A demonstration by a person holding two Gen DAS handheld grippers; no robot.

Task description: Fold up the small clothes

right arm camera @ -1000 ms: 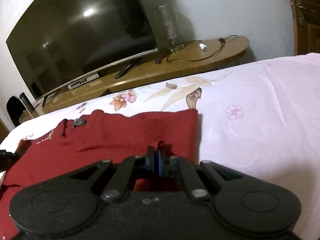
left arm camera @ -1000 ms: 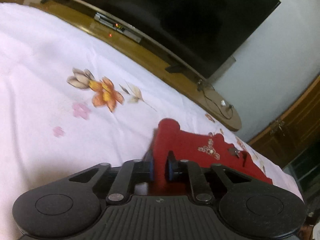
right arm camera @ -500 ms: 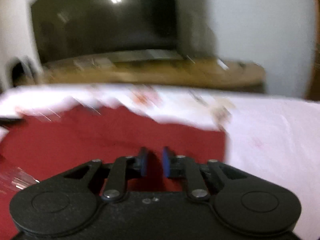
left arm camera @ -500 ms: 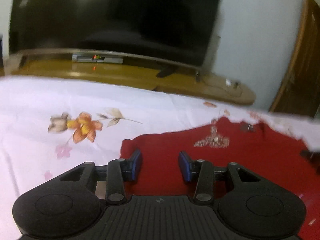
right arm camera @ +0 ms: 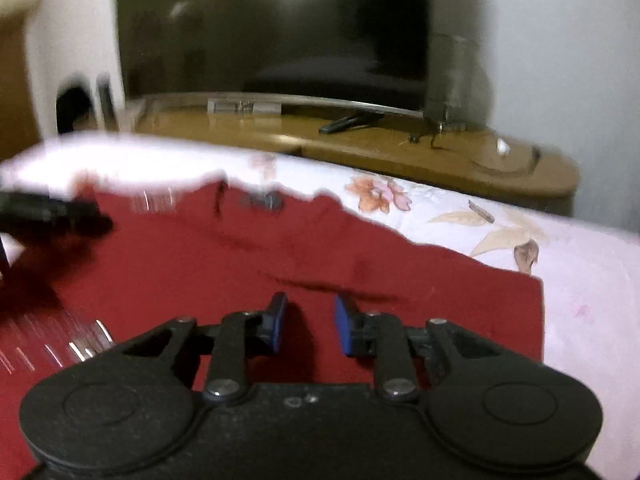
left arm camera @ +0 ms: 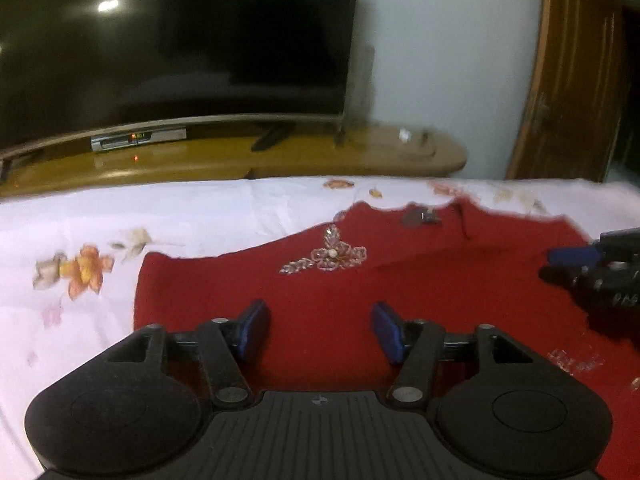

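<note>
Left wrist view: red garment (left arm camera: 420, 292) spread flat on bed (left arm camera: 180, 216), near foot edge facing TV stand (left arm camera: 280, 160). Beaded flower motif (left arm camera: 328, 258) on upper part. Left tool (left arm camera: 320, 332) released, blue pads wide apart over cloth near its left edge, gripping nothing. Right wrist view, blurred: right tool (right arm camera: 306, 324) also released, pads parted above garment's right side. TV (right arm camera: 276, 28) behind.

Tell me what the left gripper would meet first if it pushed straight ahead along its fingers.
Probably the red garment itself: the open left gripper points low across it, toward the beaded flower embroidery. Depth is unclear.
</note>
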